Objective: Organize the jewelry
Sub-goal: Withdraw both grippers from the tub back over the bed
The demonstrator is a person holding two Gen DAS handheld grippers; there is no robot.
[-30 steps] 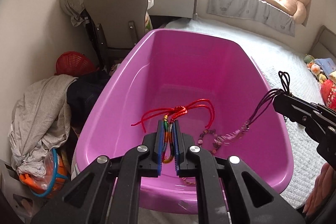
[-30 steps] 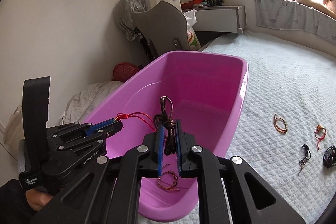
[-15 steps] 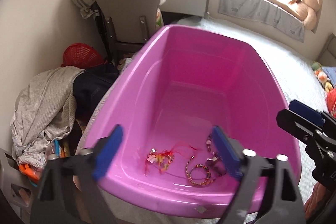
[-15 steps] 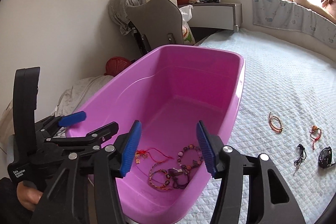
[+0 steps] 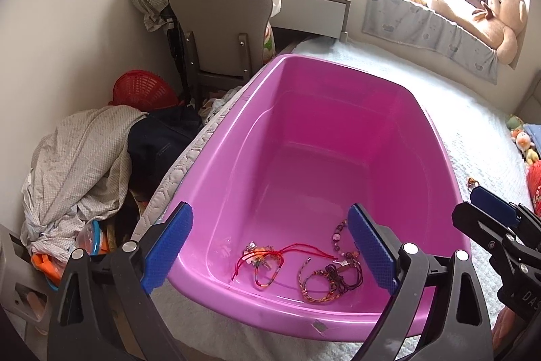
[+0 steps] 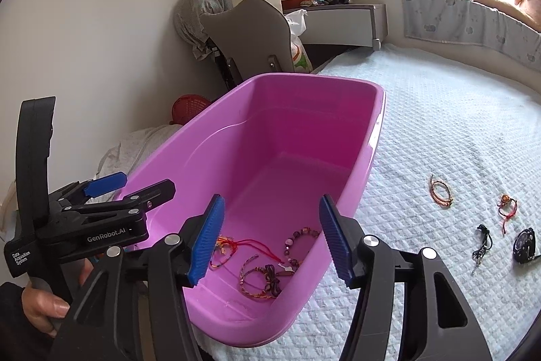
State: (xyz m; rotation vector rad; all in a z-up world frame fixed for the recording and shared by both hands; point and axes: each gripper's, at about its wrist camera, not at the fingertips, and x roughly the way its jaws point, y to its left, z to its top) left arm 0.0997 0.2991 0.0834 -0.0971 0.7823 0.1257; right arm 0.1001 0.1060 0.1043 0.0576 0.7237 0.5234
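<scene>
Hovering over the near end of a glossy magenta plastic tub (image 5: 338, 137), the left gripper (image 5: 270, 246) has its blue-padded jaws spread wide with nothing between them — they have just been opening. Below and ahead of those jaws, on the tub floor, lies a tangle of jewelry: a red cord bracelet with small charms (image 5: 267, 256), a braided multicoloured bracelet (image 5: 314, 286) and a strand of dark purple beads (image 5: 338, 232), all close together, some overlapping.

The right gripper (image 6: 270, 239) sits just to the right of the left one, also above the tub's near end; its jaws have just been opening as well and stand apart, empty, with the same heap of cords and beads showing between them on the tub floor.

To the right of the right gripper, on the white quilted bedspread (image 6: 439, 131) outside the tub, more pieces lie well apart — an orange cord bracelet (image 6: 441, 192), a red string bracelet (image 6: 507, 207), a black cord pendant (image 6: 483, 242) and a black wristwatch (image 6: 524, 246).
</scene>
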